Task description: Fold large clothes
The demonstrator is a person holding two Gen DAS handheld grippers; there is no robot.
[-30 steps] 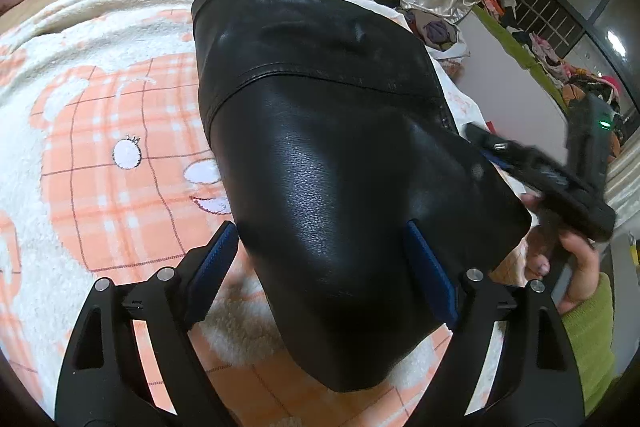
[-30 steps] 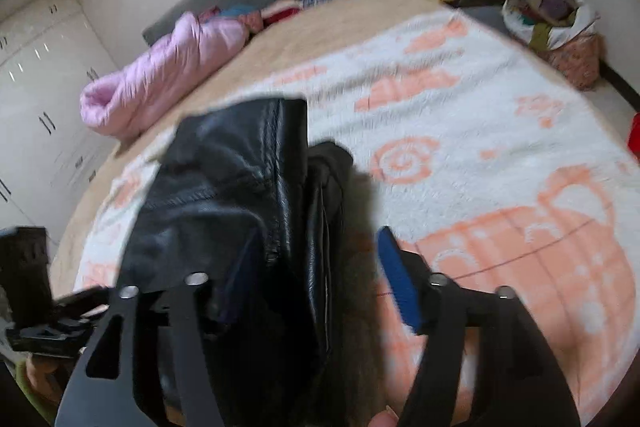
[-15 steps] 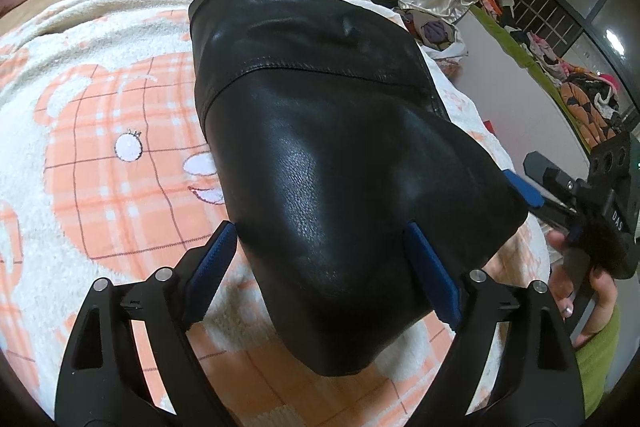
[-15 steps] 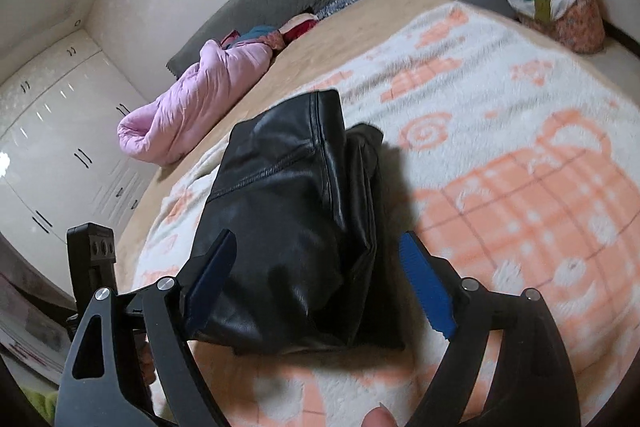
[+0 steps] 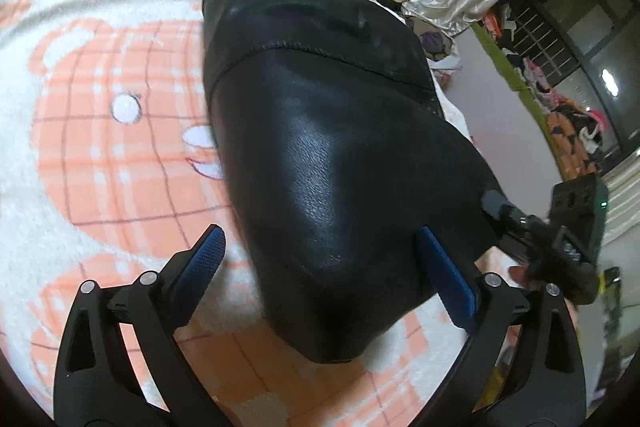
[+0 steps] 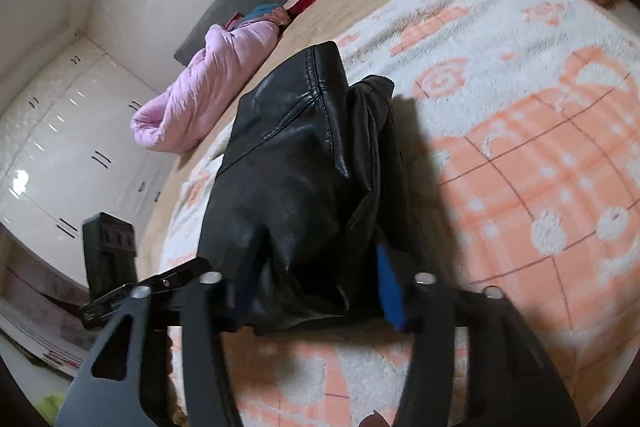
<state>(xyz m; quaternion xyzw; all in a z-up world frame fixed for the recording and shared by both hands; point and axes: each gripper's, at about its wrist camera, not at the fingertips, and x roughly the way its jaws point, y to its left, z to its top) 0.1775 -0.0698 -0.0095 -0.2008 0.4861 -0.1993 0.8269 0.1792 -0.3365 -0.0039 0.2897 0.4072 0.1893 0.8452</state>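
Jaws spread wide on both: left gripper (image 5: 320,267) and right gripper (image 6: 316,279) low over folded black leather jacket (image 5: 320,131) on bed blanket (image 5: 100,155).

Blurred at 6 o'clock: right gripper (image 6: 316,287) fingers (image 6: 390,287), hiding black jacket (image 6: 304,187) near edge.

No legible text, labels or nos. anywhere; possibly tiny markings on far claw body (image 5: 568,247), too blurred.
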